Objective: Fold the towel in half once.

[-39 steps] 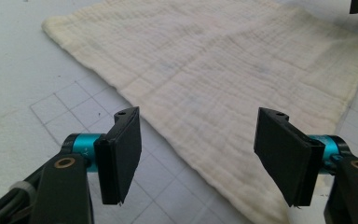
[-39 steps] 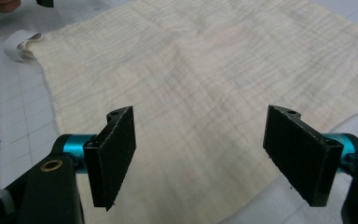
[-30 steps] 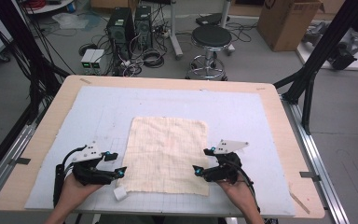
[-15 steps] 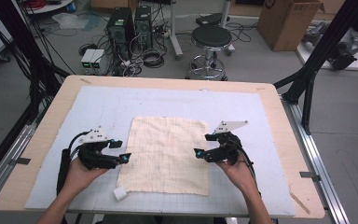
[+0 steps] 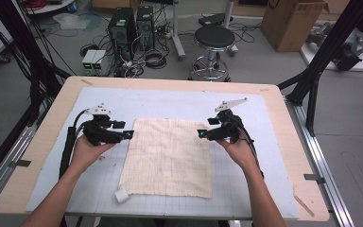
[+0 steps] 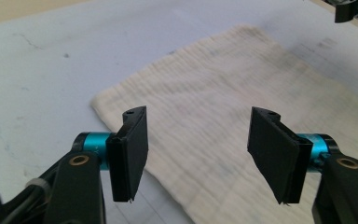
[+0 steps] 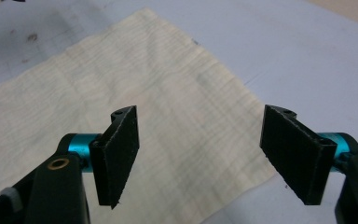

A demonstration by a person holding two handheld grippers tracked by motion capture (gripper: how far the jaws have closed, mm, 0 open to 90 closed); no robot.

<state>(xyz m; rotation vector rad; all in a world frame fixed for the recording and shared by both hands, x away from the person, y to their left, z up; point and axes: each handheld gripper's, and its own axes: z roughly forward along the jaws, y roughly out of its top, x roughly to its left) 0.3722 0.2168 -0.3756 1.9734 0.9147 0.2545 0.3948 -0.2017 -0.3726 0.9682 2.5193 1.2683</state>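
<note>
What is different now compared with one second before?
Both hands moved away from the person, from the cloth's near corners to its far corners. The left gripper and right gripper have been closing slightly, holding nothing. The cloth stayed flat.

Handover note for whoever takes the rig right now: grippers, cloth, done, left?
Left gripper: open, jaws just been closing a little, nothing between them, at the cloth's far left corner.
Right gripper: open, jaws likewise closing a little, nothing between them, at the far right corner.
Cloth: cream, spread flat on the white mat, small white tag at its near left corner.
Done: cloth laid out; both grippers have come up from the near edge to the far corners.
Left: likely grip both far corners and fold toward the near edge.
</note>
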